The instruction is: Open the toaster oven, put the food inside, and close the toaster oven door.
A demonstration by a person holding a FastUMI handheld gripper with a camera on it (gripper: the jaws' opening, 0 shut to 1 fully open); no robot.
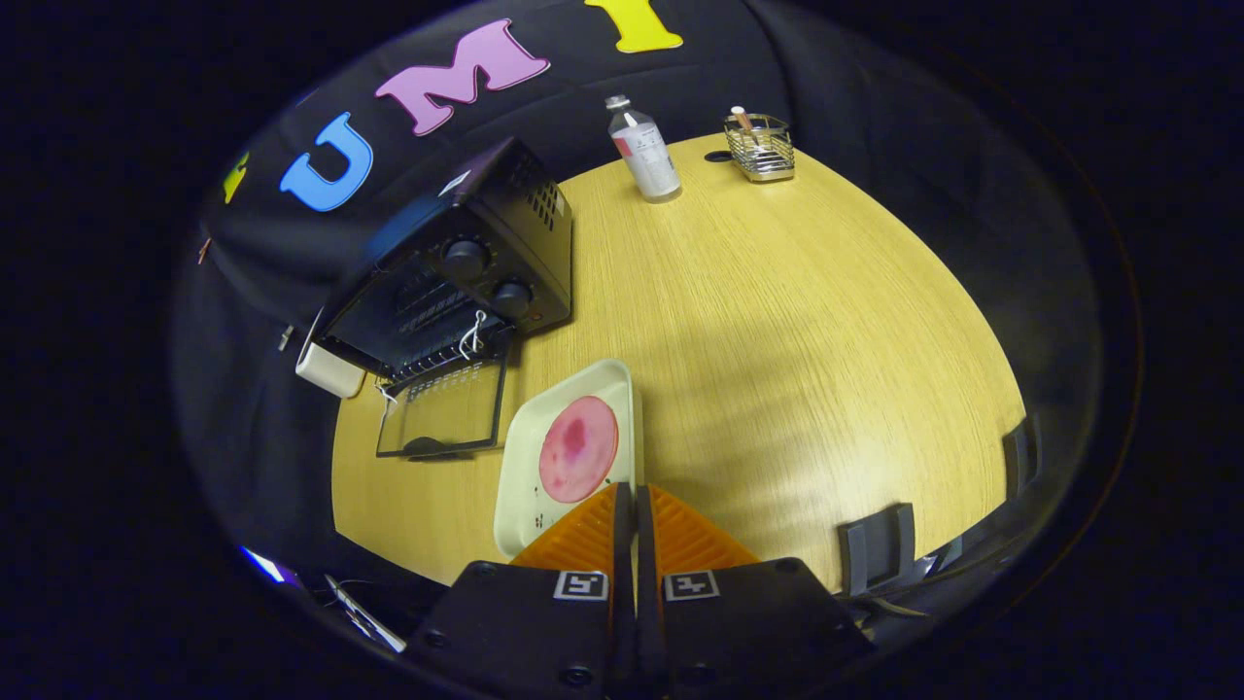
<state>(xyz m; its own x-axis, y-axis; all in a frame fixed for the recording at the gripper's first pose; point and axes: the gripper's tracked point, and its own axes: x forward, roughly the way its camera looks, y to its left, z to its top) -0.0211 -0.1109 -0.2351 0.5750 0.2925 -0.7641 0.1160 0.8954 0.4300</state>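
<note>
While the toaster oven [457, 282] stood open, the gripper [627, 506] was closed on nothing;
its fingers hovered over the tray [525, 467] holding pink food [578, 449].

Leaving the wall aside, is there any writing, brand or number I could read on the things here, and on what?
None can be read.
bottle label: print too small to read.
toaster oven top sticker and dials: too blurred to read.
gripper, fingers shut at the tray rim: two square black-and-white markers, patterns rather than words.
</note>
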